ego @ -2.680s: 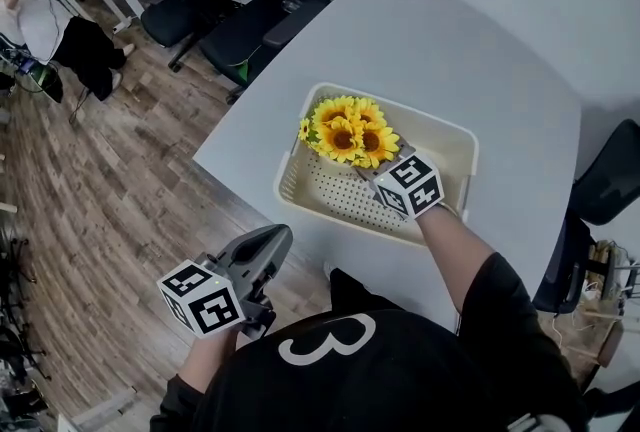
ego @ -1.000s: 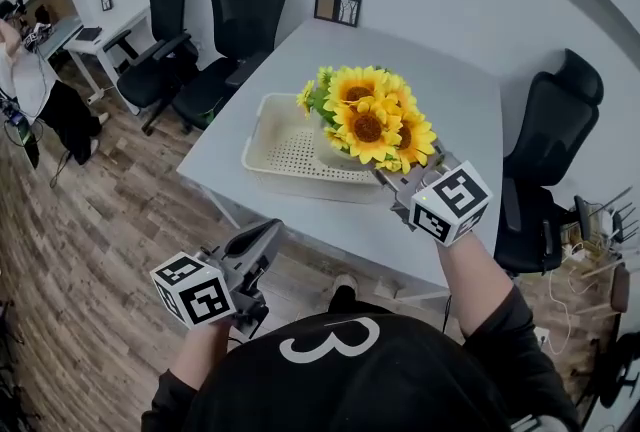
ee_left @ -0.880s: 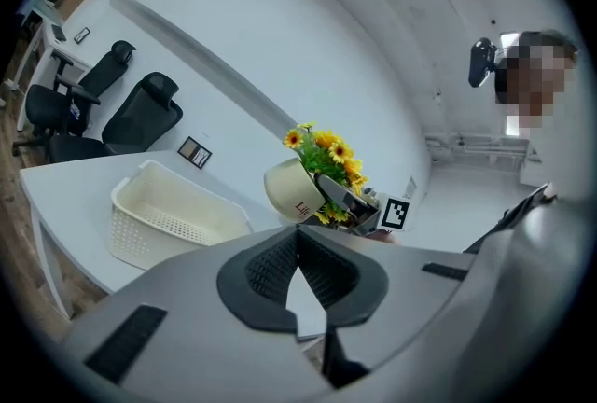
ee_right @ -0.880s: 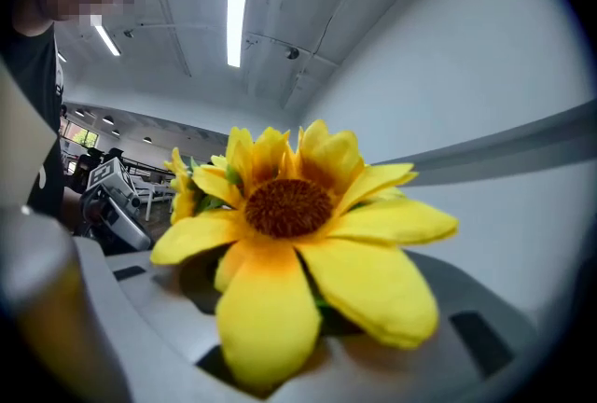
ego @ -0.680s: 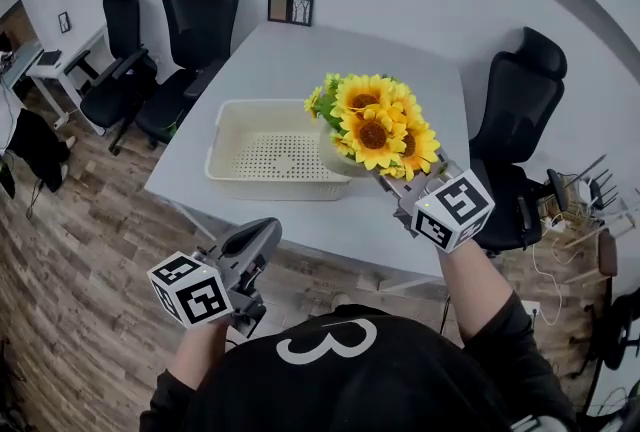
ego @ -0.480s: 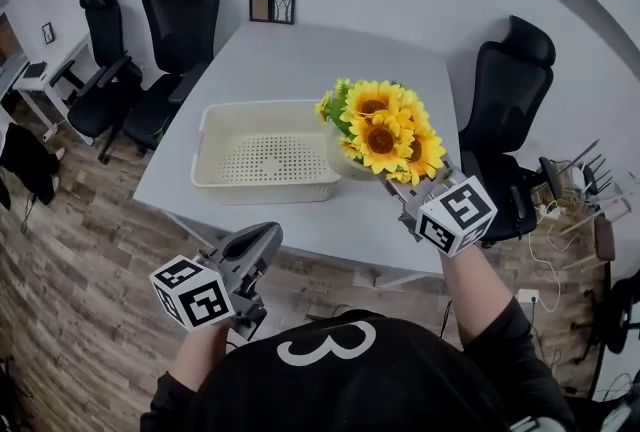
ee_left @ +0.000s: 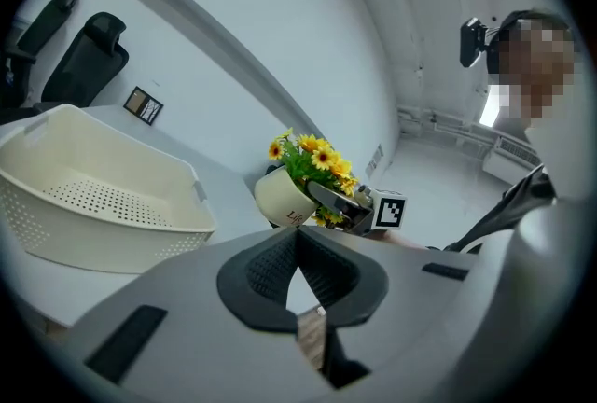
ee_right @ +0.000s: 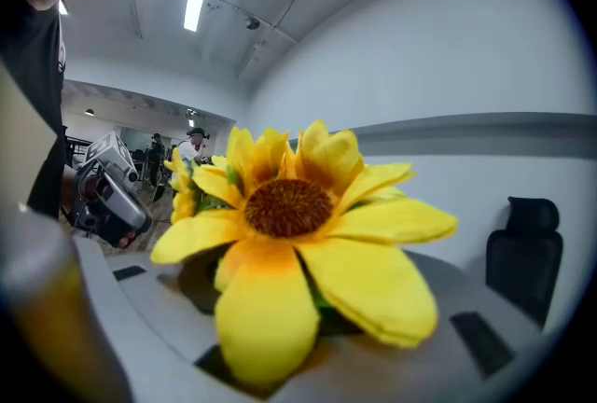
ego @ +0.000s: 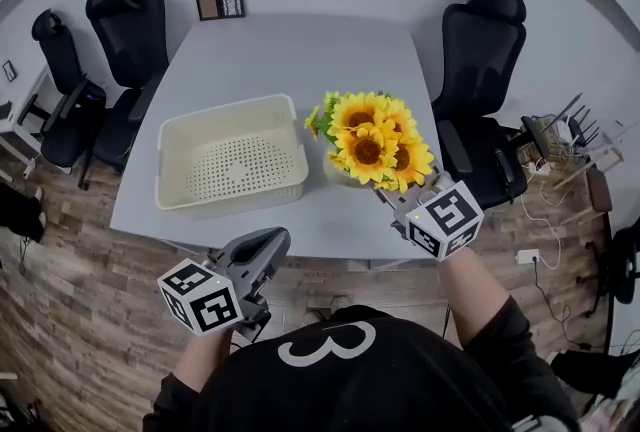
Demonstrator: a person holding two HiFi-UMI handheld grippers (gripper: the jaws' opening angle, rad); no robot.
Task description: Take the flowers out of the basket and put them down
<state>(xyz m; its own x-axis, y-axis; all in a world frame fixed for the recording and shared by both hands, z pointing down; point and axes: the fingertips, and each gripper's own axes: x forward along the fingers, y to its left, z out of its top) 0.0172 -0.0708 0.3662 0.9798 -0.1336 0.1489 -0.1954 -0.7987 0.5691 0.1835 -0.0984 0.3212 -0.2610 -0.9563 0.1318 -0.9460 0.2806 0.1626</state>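
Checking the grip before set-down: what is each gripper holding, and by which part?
The right gripper holds the flower pot by its rim; the left gripper holds nothing.

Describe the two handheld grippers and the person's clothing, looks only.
Both the left gripper and right gripper have smooth grey plastic bodies, each carrying a white cube printed with black square markers. The left claw's pads are dark with a fine ribbed texture. No cables show. The person wears a black short-sleeved top with a white curled mark on it.
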